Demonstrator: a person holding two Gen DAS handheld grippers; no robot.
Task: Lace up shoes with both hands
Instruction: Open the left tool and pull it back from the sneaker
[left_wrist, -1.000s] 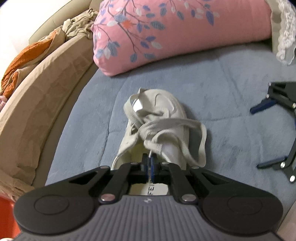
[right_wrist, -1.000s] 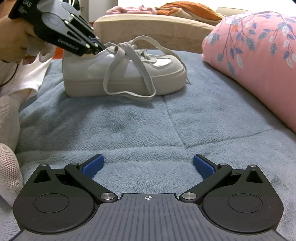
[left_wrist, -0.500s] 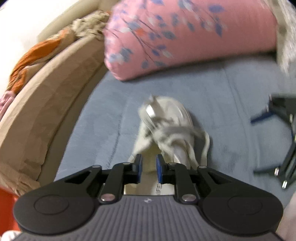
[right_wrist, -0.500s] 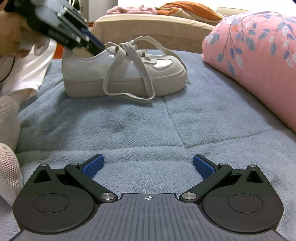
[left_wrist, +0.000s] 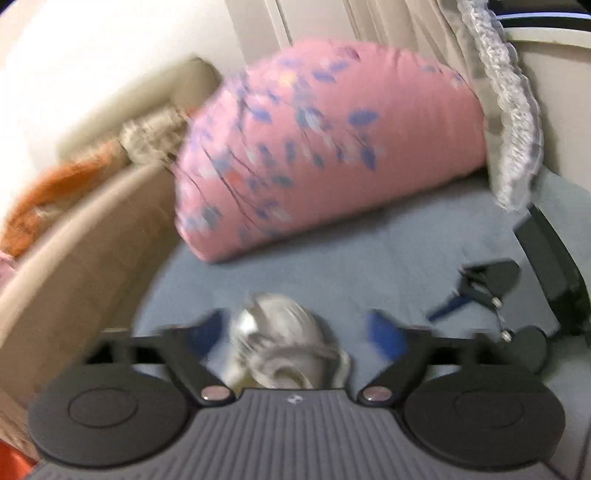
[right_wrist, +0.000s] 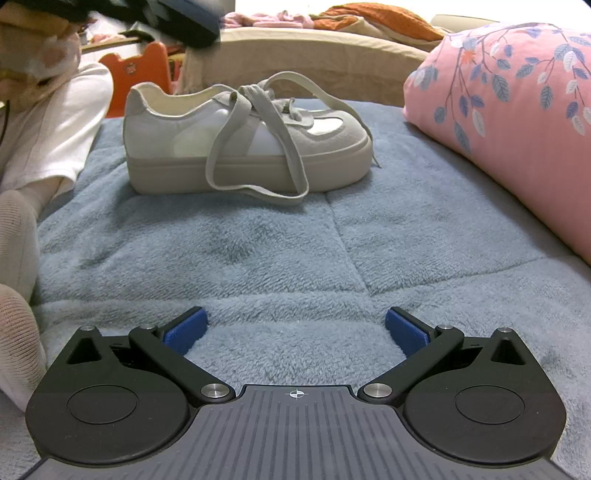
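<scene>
A pale grey and white platform shoe (right_wrist: 243, 136) stands on the blue blanket, toe to the right, with its flat grey lace (right_wrist: 258, 184) tied over the tongue and one long loop hanging down the near side. In the blurred left wrist view the shoe (left_wrist: 284, 343) lies just below my left gripper (left_wrist: 295, 332), which is open and holds nothing. That left gripper (right_wrist: 184, 22) also shows at the top left of the right wrist view, lifted above the heel. My right gripper (right_wrist: 295, 332) rests open on the blanket, well short of the shoe.
A pink floral pillow (right_wrist: 517, 122) lies to the right of the shoe. A tan padded bed edge (right_wrist: 314, 48) with orange cloth runs behind. A person's white sleeve and leg (right_wrist: 40, 155) fill the left side. The blue blanket (right_wrist: 295, 266) stretches between my right gripper and the shoe.
My left gripper let go of the lace, opened wide and lifted up and back from the shoe. The right gripper has stayed still and open.
</scene>
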